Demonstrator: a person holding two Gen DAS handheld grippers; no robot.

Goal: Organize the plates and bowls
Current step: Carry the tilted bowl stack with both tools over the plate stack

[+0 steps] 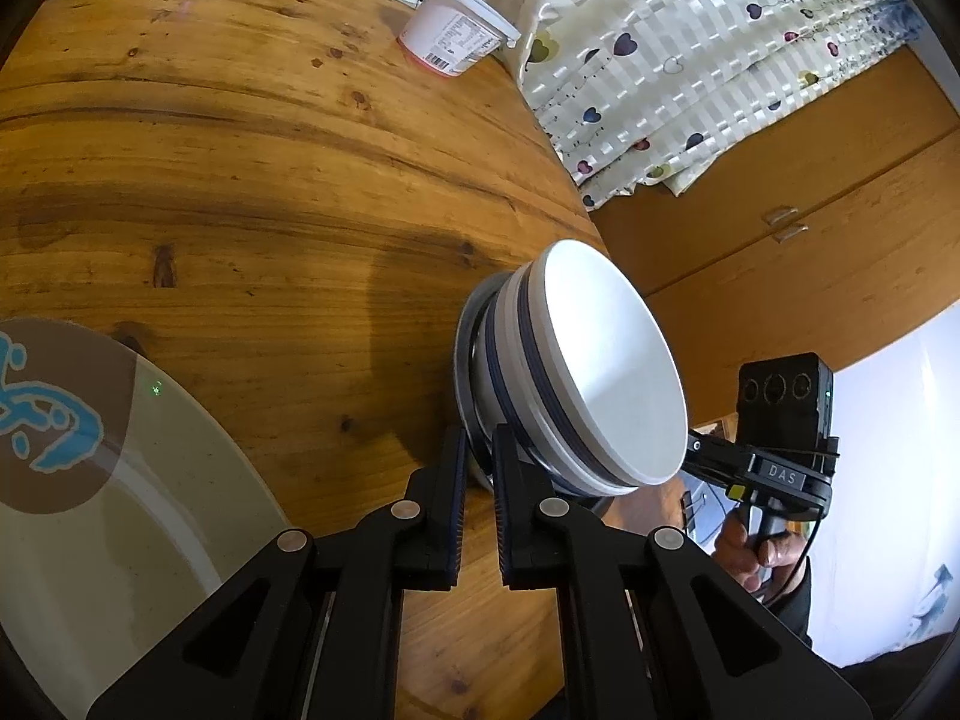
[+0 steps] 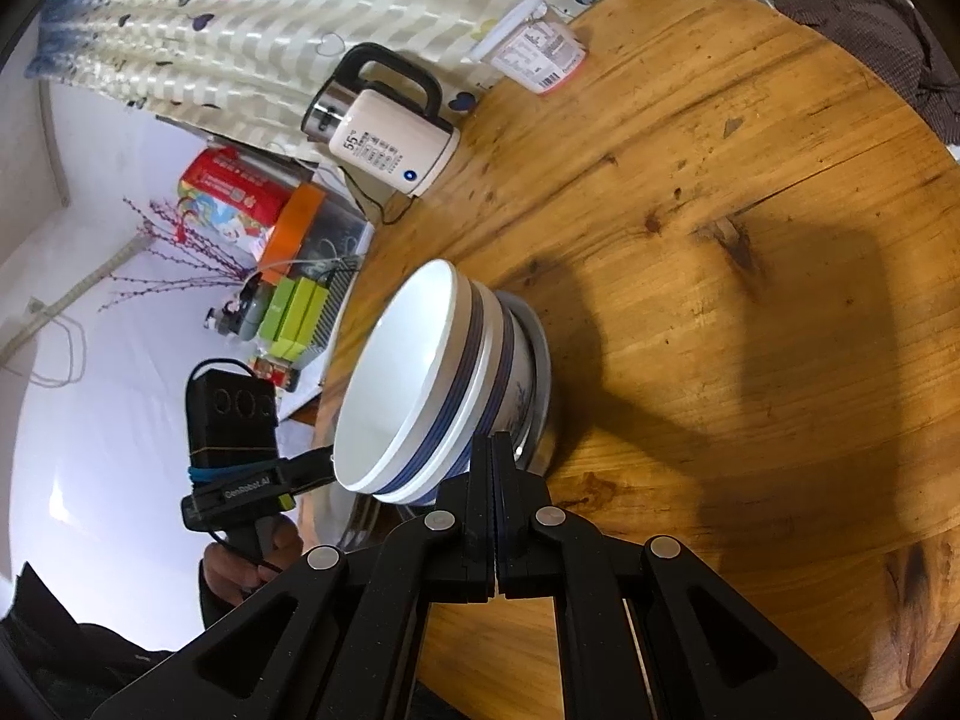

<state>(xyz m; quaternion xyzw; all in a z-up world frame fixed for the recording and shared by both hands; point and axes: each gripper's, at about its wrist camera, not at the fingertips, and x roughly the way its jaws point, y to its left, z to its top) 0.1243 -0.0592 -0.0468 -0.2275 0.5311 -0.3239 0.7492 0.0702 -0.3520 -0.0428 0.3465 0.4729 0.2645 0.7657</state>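
Bright, sharp fisheye views; edges bend, dark shadows cross the table [image 2: 750, 240].

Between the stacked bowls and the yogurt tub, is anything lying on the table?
No. In both wrist views, only bare wooden table lies between the bowl stack and the yogurt tub.

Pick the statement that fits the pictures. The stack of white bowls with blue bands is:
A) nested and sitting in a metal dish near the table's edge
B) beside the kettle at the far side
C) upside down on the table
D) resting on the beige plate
A: the bowls nest inside one another, open side up, in a metal dish near the edge of the wooden table, apart from the beige plate and the kettle.
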